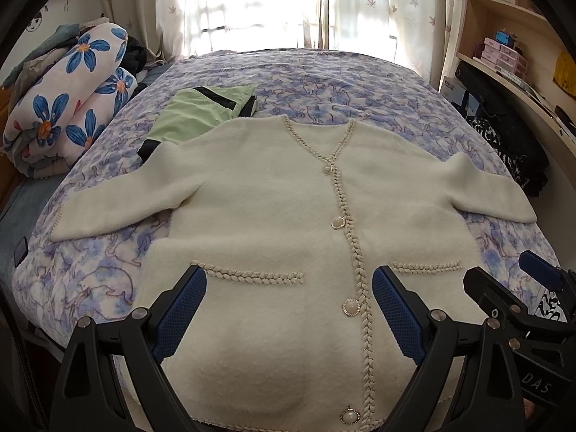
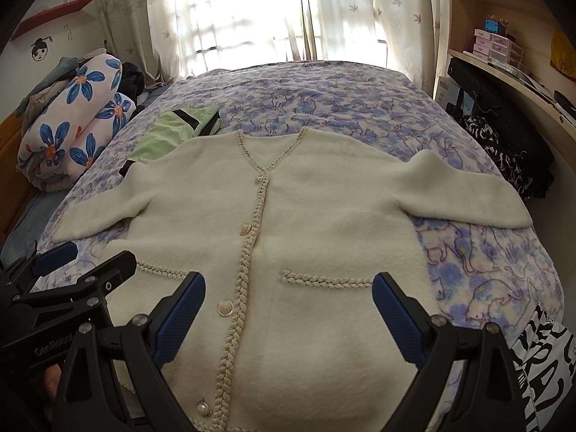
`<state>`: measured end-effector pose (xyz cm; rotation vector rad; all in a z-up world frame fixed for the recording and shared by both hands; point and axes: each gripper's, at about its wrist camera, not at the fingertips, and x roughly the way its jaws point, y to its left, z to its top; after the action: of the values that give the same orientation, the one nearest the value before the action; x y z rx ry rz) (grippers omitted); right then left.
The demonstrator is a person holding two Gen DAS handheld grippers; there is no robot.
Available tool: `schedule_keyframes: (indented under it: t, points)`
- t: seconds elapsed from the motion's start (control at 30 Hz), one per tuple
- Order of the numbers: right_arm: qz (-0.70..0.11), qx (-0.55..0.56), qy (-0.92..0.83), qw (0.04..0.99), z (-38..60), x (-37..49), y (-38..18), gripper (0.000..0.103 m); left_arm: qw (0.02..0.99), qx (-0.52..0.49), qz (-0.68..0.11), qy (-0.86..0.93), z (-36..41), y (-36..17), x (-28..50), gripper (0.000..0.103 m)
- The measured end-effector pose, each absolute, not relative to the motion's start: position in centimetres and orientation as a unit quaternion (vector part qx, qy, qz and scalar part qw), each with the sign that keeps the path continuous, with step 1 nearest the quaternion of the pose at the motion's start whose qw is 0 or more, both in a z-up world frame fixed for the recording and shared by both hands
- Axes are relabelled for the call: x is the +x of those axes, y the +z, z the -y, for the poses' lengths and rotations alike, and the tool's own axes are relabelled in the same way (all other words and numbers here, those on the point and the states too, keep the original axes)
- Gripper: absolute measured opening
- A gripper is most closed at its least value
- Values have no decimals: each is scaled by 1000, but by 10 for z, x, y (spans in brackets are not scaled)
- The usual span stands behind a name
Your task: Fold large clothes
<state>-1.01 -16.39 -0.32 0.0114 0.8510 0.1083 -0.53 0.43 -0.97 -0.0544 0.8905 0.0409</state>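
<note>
A cream fuzzy cardigan (image 1: 273, 216) lies flat and face up on the bed (image 1: 324, 82), buttoned down the front, collar toward the far window and hem at the near edge. Both sleeves are spread out to left and right. Braided trim runs along the neckline, the placket and the two pocket tops.

The left gripper (image 1: 288, 309) hovers over the near left half of the cardigan, its blue-padded fingers spread wide and holding nothing. The right gripper (image 2: 288, 309) hangs over the near right half, its fingers likewise parted and empty.

A folded light-green garment (image 1: 194, 115) lies just beyond the left shoulder, partly under it. A rolled floral blanket (image 1: 68, 108) sits at the far left, and wooden shelves (image 1: 511, 36) stand to the right.
</note>
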Motion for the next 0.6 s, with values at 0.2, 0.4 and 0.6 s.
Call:
schedule_keyframes:
  t: [0.2,0.4,0.6]
  points:
    - [-409,8,54,911,176,-8,-4,95,895,-41,-444,20,-6,-8,2,93]
    - [-385,-12,51,921,186,-6,17,94,898,-54,-437,5,-6,5,13,93]
    - [-348,-36,31,936,201,1,40,94,907,-58,-416,-8,3,27,31,93]
